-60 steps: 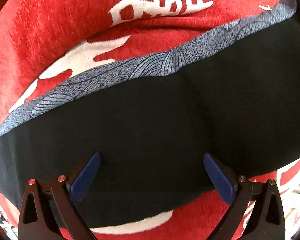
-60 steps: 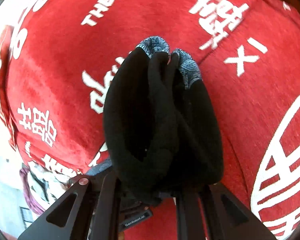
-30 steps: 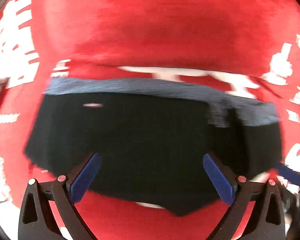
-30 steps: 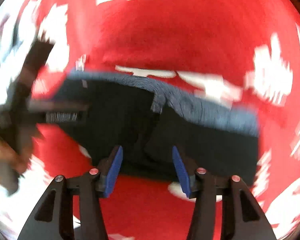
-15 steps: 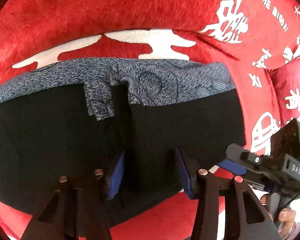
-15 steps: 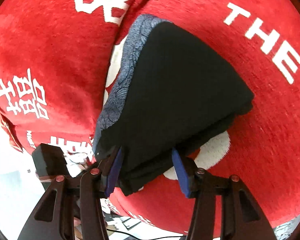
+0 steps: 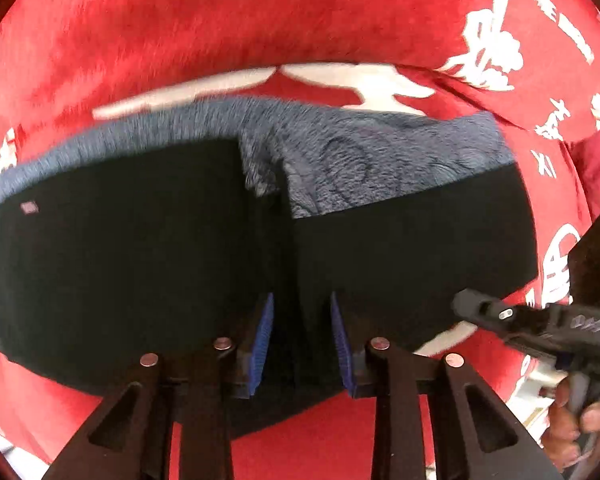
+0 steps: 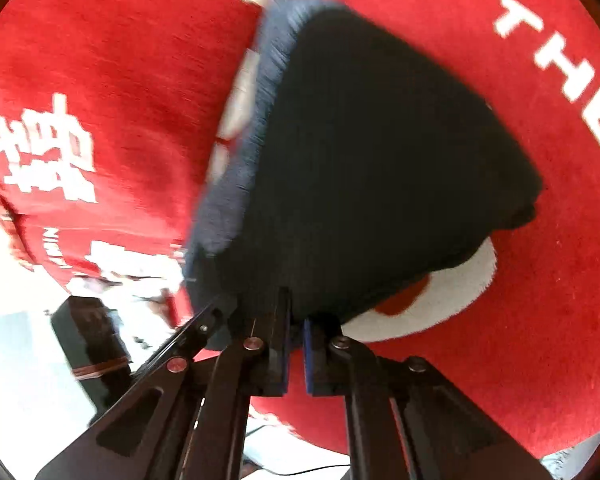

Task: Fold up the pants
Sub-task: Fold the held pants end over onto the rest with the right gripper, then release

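Currently I see the folded black pants with the blue-grey patterned waistband (image 7: 204, 248) lying on the red plush blanket with white lettering (image 7: 260, 32). Left gripper (image 7: 302, 344): jaws narrow, pinching a black fold at the near edge. Right gripper (image 8: 296, 354): jaws nearly closed on the near corner.

White block caps "THE" on the red blanket (image 8: 500, 280), far right in the right wrist view, the one clean read. White Chinese-style characters on the same blanket at the left there, and at the far right in the left wrist view (image 7: 380, 20), too smeared to spell out. Handwritten marking on the body of the right tongs (image 7: 476, 308), near right in the left wrist view, approx. "S40", can't confirm. Small reddish tag on the black pants (image 7: 140, 260), left side, unreadable.
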Available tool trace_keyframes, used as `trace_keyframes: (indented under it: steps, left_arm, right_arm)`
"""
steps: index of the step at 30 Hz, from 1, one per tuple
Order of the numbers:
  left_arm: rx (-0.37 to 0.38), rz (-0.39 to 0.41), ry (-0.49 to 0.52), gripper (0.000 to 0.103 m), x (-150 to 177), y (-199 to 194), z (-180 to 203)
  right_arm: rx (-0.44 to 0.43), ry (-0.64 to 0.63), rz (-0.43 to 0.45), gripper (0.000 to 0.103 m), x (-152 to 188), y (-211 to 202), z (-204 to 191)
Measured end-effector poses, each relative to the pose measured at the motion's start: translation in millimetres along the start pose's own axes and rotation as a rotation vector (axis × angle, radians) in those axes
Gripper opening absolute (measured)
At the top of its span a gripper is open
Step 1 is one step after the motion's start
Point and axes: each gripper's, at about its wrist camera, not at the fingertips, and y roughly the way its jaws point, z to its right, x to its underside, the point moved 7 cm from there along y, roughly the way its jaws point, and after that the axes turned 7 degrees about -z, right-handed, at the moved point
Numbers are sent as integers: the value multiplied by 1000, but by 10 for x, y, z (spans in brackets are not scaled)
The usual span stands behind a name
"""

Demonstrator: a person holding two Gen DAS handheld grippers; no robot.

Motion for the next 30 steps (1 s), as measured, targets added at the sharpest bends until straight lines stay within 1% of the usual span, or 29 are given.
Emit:
trace_keyframes:
  steps: [1,2,3,4,5,6,7,8,9,11,12,13,14,15,17,18,20,21,22,23,24,26,27,28,30]
  left_arm:
    - [-15,13,-12,50,-24,-6,-19]
    - [-44,22,-22,60,-52,-30,-45]
    - [-40,30,-30,61,-71,-71,-52]
    - [-36,33,-37,61,-78,-100,-60]
    - [-39,33,-44,61,-83,-149,-75]
    - [-50,36,-45,61,-88,-212,-91]
    - [-57,43,-43,61,-93,-263,-102]
    - [-69,59,-38,61,-113,-350,-100]
    - [-80,75,-31,61,-134,-431,-80]
    - [-98,111,-10,61,-225,-559,-11]
    - [-99,119,-1,61,-277,-569,40]
    - [-99,125,13,68,-332,-573,101]
    - [-103,129,28,81,-412,-537,180]
    - [-112,133,36,82,-479,-495,239]
    - [-127,129,51,82,-601,-330,372]
    - [-144,120,49,82,-628,-245,397]
    - [-199,83,27,82,-652,-18,368]
    - [-221,54,12,82,-625,96,309]
    - [-238,28,-5,82,-579,172,235]
    - [-217,26,-22,84,-548,211,180]
    - [-192,40,-39,84,-524,192,131]
    - [-196,32,-39,84,-483,154,46]
    - [-203,31,-32,84,-469,129,20]
    - [-218,28,-23,84,-449,100,-18]
    - [-226,24,-8,84,-399,57,-88]
  right_arm:
    - [14,11,-8,5,-18,80,64]
    - [0,21,-9,5,-42,119,93]
    - [-17,24,-17,6,-60,104,81]
    - [-8,2,-32,7,-55,74,47]
    - [12,-35,-55,13,-30,26,14]
    - [46,-99,-92,22,24,-58,-73]
    - [67,-151,-110,28,59,-136,-147]
    - [78,-210,-113,39,90,-247,-221]
    - [80,-274,-97,46,94,-387,-323]
    - [94,-365,-22,48,-4,-708,-483]
    - [115,-392,36,48,-122,-863,-514]
    - [154,-398,104,48,-285,-1004,-507]
    - [204,-374,161,48,-486,-1106,-441]
    - [240,-340,187,48,-677,-1107,-382]
    - [282,-284,196,48,-970,-1070,-243]
    - [301,-263,183,48,-1144,-987,-148]
    - [359,-274,155,48,-1302,-784,-128]
    - [412,-299,126,47,-1371,-619,-106]
    - [447,-315,102,47,-1386,-536,-60]
    - [477,-337,91,50,-1389,-442,-76]
    - [509,-369,104,54,-1388,-347,-169]
    - [603,-426,115,58,-1375,-272,-274]
    - [653,-456,114,59,-1340,-260,-339]
    - [680,-475,114,59,-1335,-314,-308]
    - [745,-525,132,60,-1236,-375,-421]
